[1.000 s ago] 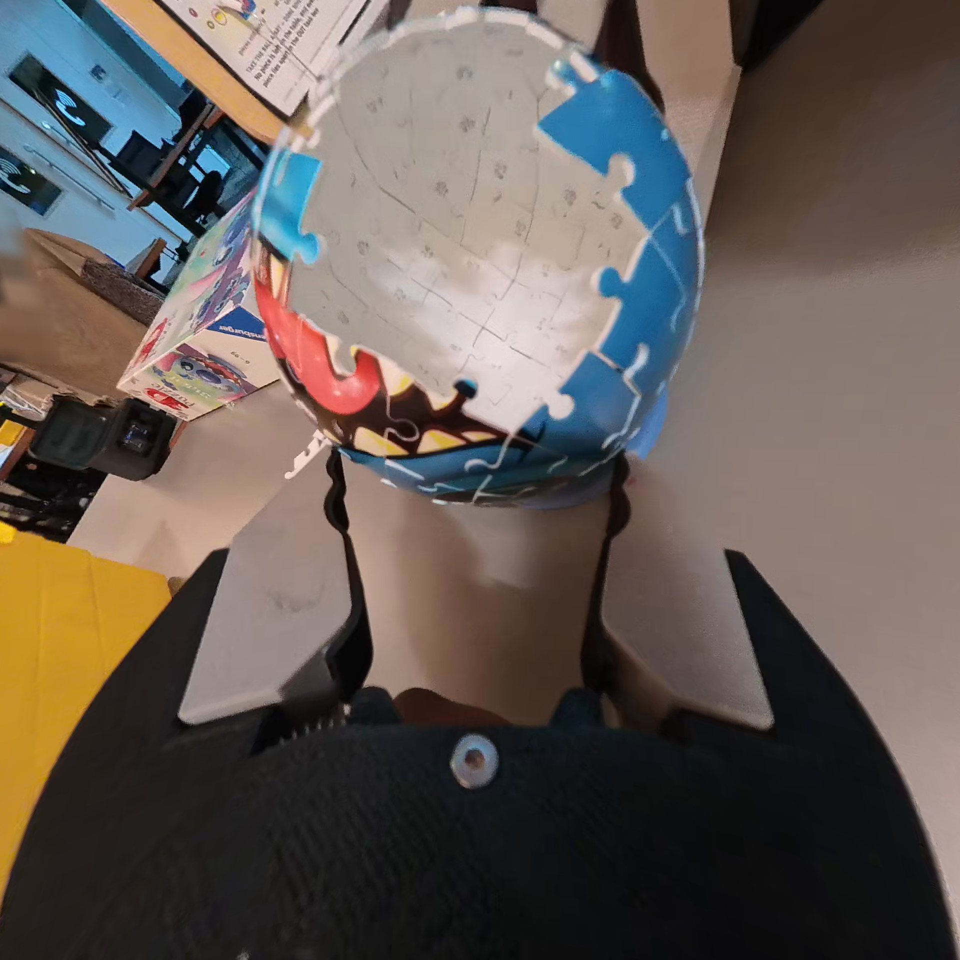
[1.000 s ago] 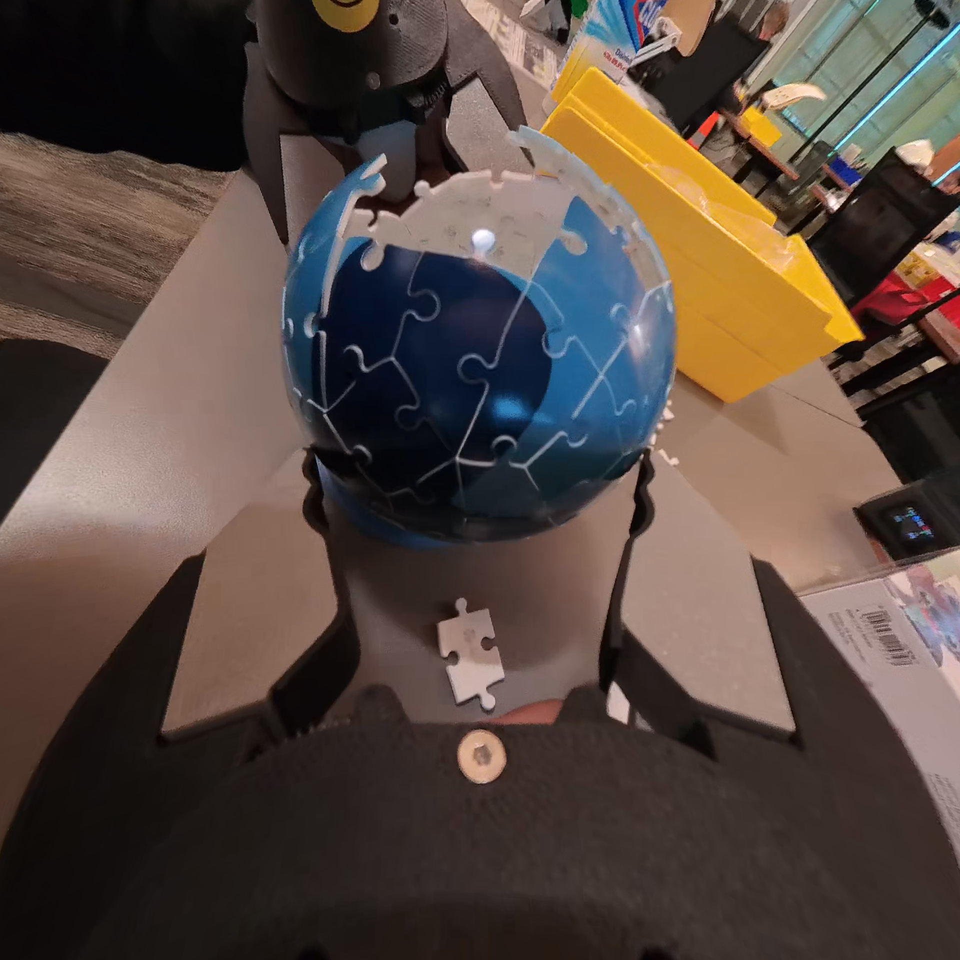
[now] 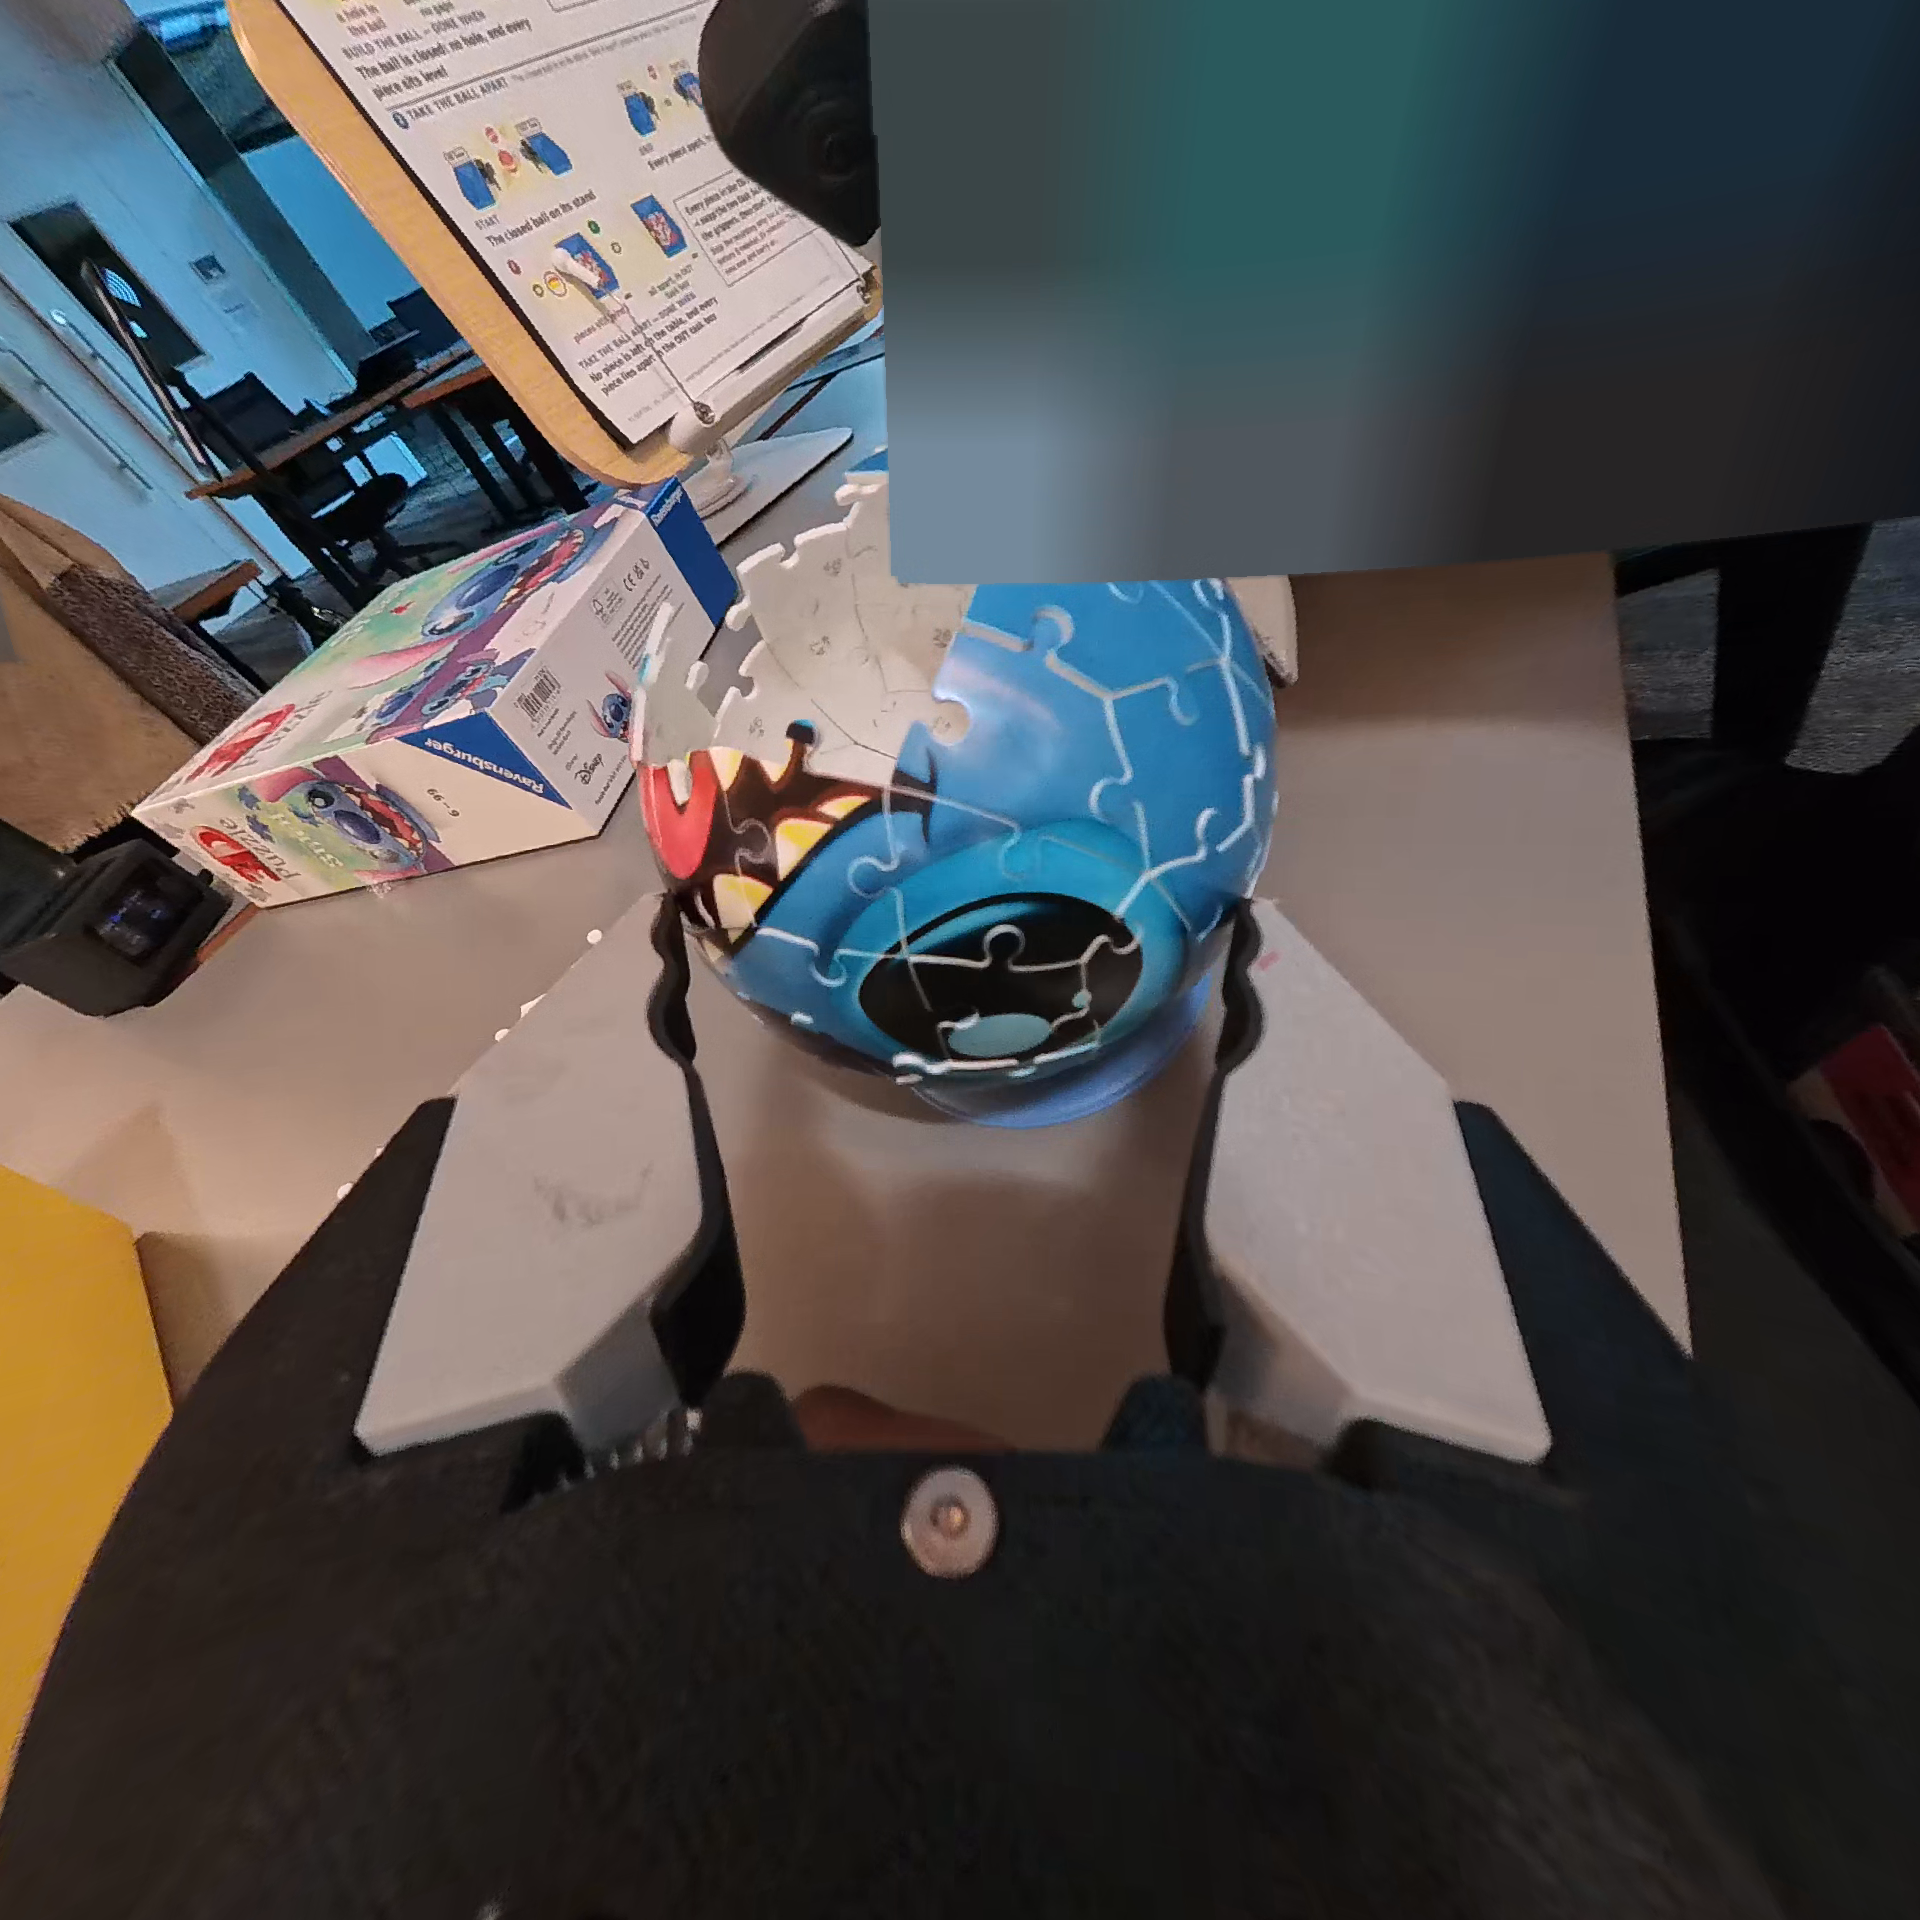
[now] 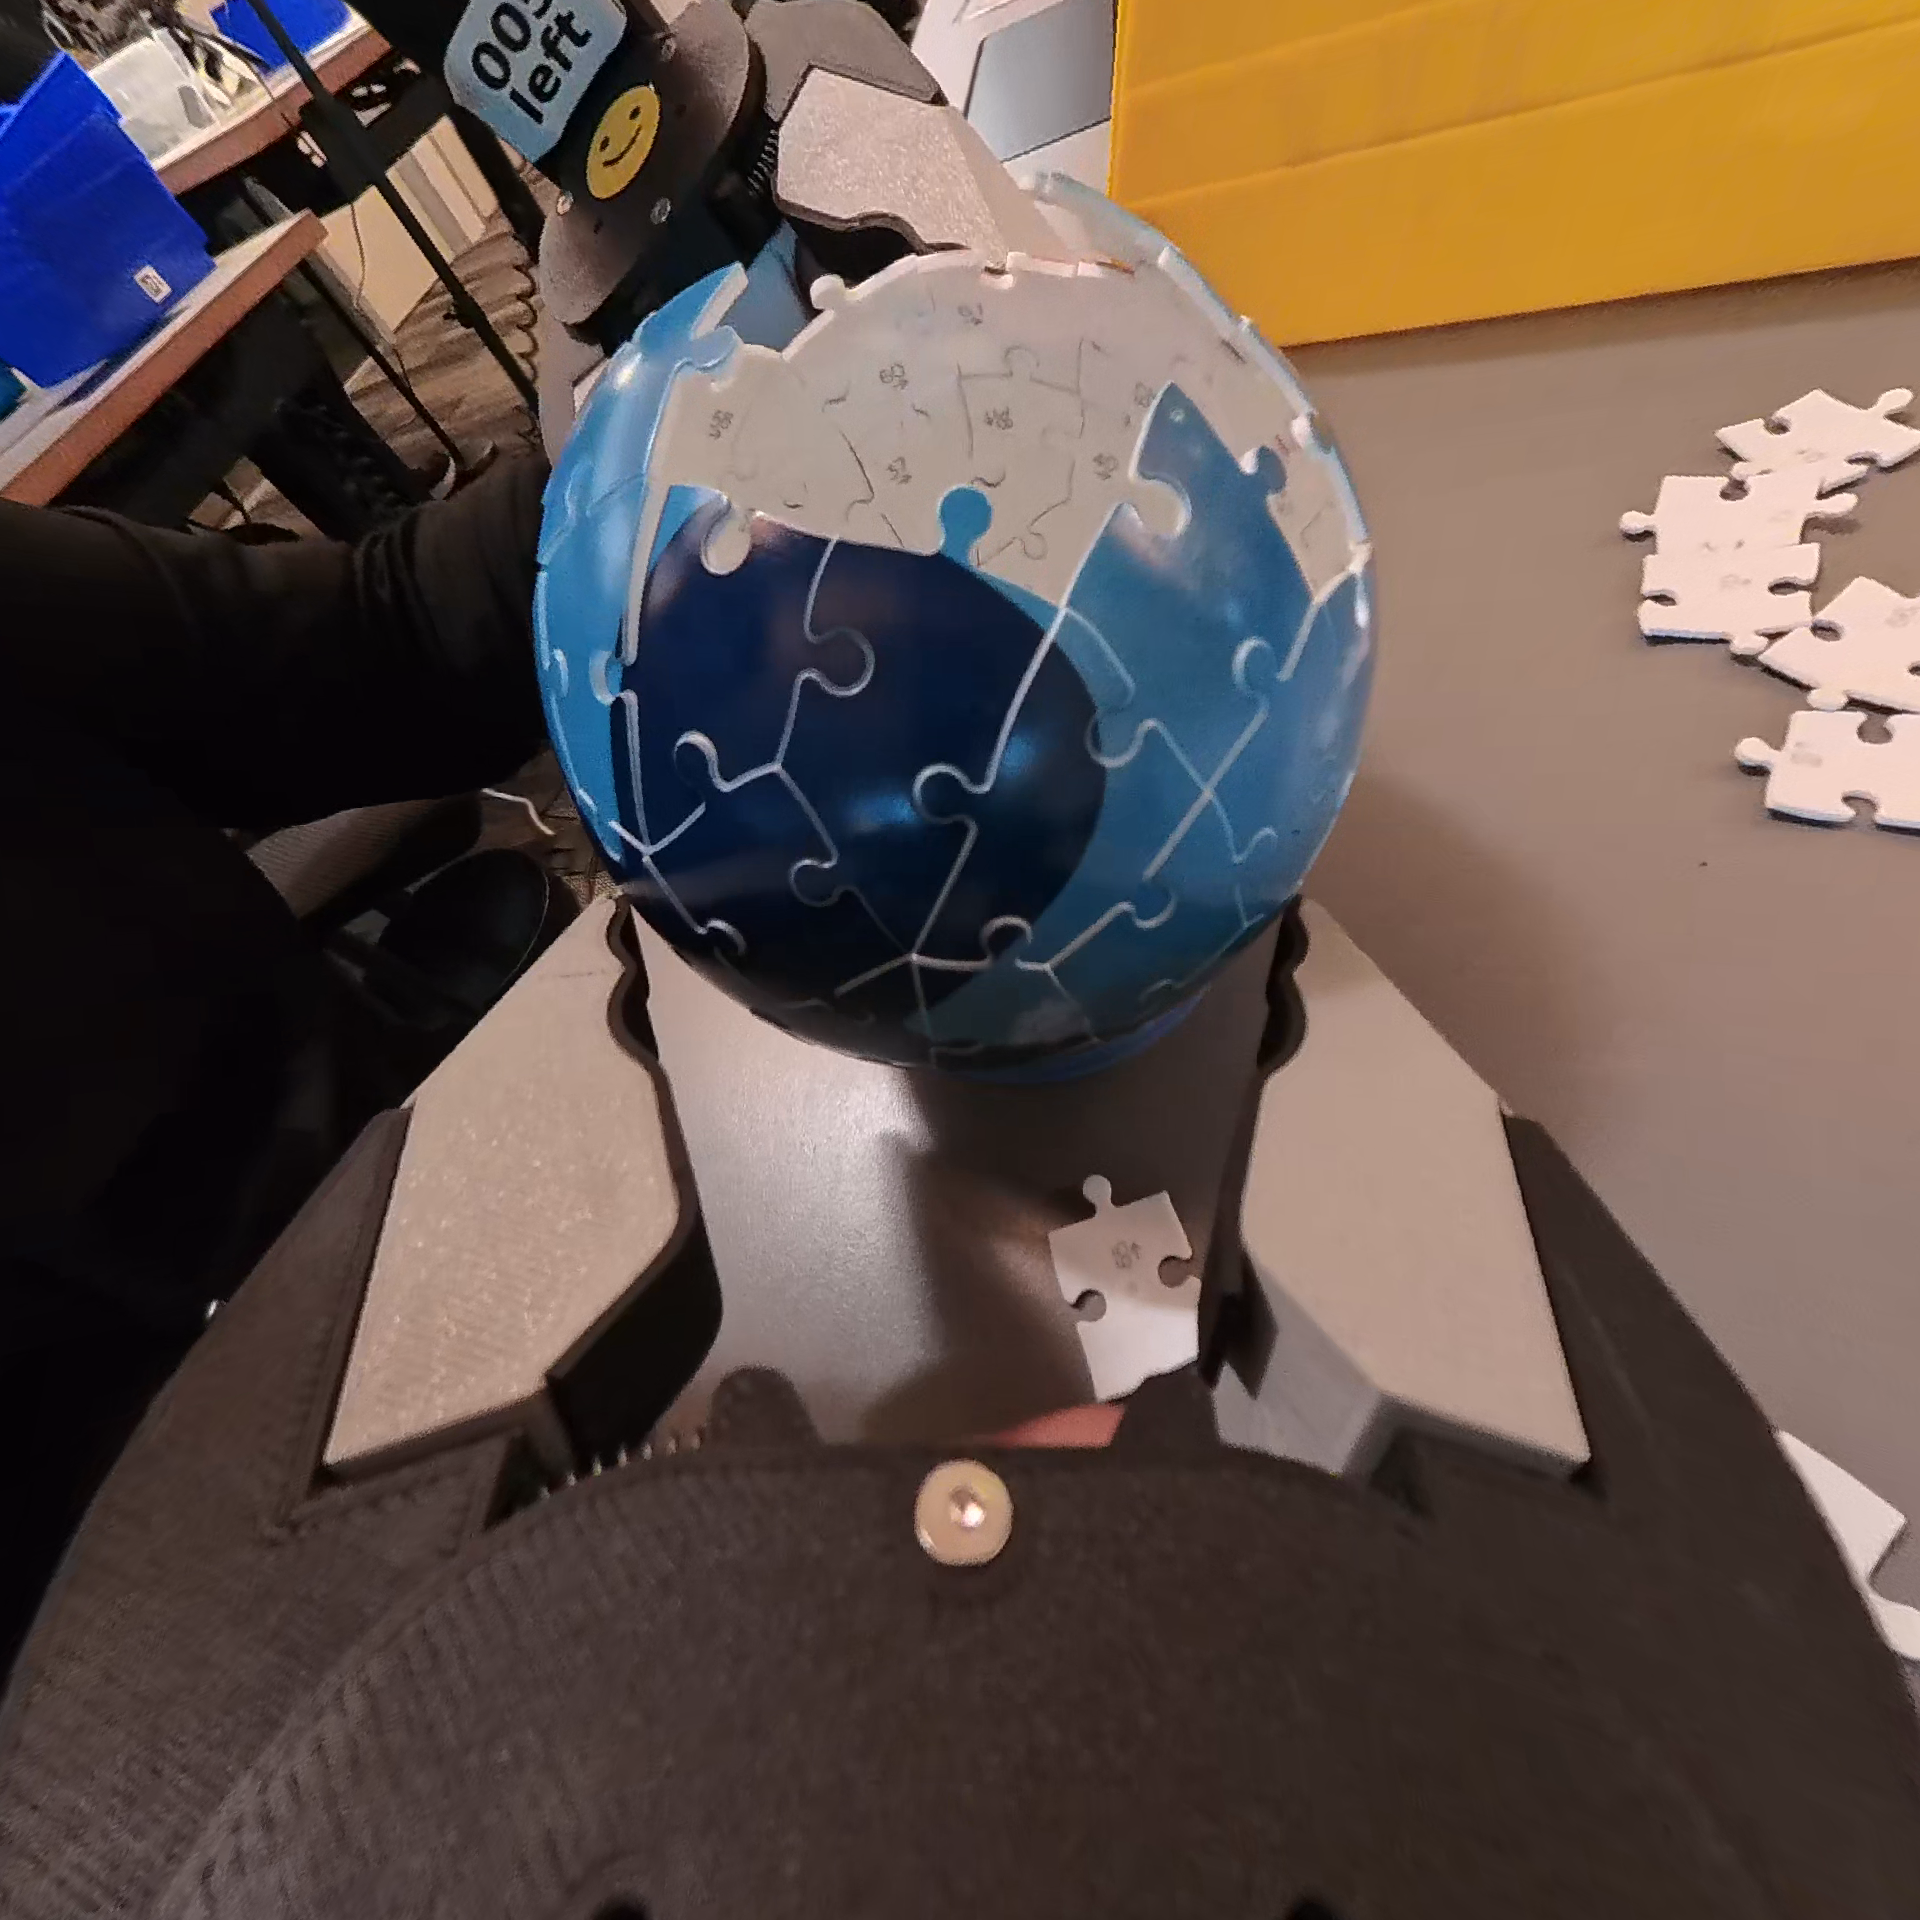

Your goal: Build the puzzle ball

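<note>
Compared with one second ago, the partly assembled blue plastic puzzle ball has rotated in the left wrist view: the open side, which then faced the camera and showed the white inner faces, now points up and away toward 12 o'clock, and a black round eye marking faces the lens at 6 o'clock. In the right wrist view the background has swung; the yellow plastic bin now fills the 1 o'clock area, and loose white puzzle pieces have come into sight at 3 o'clock on the grey worktop. The ball is round and shows no long axis; its opening faces upward, tilted toward the left gripper as the right wrist view shows it. The ball sits on a blue ring base, touching the worktop, between the fingertips of both tools. The left gripper has its jaws spread wide beside the ball's lower flanks; contact cannot be confirmed. The right gripper likewise has its jaws spread apart at the ball's lower sides. A single white puzzle piece lies on the worktop between the right jaws, near the right-hand finger. A printed cardboard puzzle box rests at 10 o'clock in the left wrist view.
</note>
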The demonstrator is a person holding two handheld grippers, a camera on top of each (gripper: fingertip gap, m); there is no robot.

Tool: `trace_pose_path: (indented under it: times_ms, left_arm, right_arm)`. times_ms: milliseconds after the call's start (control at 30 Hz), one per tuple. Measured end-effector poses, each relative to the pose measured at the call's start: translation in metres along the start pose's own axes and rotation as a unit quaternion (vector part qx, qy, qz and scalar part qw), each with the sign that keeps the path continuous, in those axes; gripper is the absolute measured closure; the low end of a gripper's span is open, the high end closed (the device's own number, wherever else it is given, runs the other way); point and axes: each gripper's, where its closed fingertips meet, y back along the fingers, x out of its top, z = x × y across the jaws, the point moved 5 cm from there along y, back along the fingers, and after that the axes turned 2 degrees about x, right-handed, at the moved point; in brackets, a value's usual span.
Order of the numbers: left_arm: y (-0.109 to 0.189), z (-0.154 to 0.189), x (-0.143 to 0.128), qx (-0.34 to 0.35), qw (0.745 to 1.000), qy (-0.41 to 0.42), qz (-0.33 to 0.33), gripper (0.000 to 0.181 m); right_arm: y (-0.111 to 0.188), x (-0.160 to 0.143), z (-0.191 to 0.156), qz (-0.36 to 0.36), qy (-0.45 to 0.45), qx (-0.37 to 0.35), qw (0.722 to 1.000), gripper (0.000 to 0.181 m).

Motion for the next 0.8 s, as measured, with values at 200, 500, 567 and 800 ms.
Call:
trace_pose_path:
  times_ms: [200,500,567,800]
  left_arm:
    - [0.001,0.001,0.0,0.012,1.0,-0.012,0.003,0.081]
    - [0.004,-0.001,0.001,0.043,0.999,-0.019,0.006,0.077]
    - [0.008,-0.002,0.002,0.051,0.999,-0.012,0.017,0.079]
    - [0.023,-0.006,0.007,0.045,0.996,0.028,0.067,0.083]
  right_arm:
    - [0.001,-0.002,0.001,-0.009,0.013,-0.01,1.0,0.068]
    - [0.015,-0.007,-0.001,-0.024,0.04,-0.036,0.998,0.071]
    - [0.028,-0.008,0.0,-0.022,0.047,-0.048,0.997,0.072]
    - [0.087,-0.02,0.021,-0.034,0.084,-0.152,0.984,0.084]
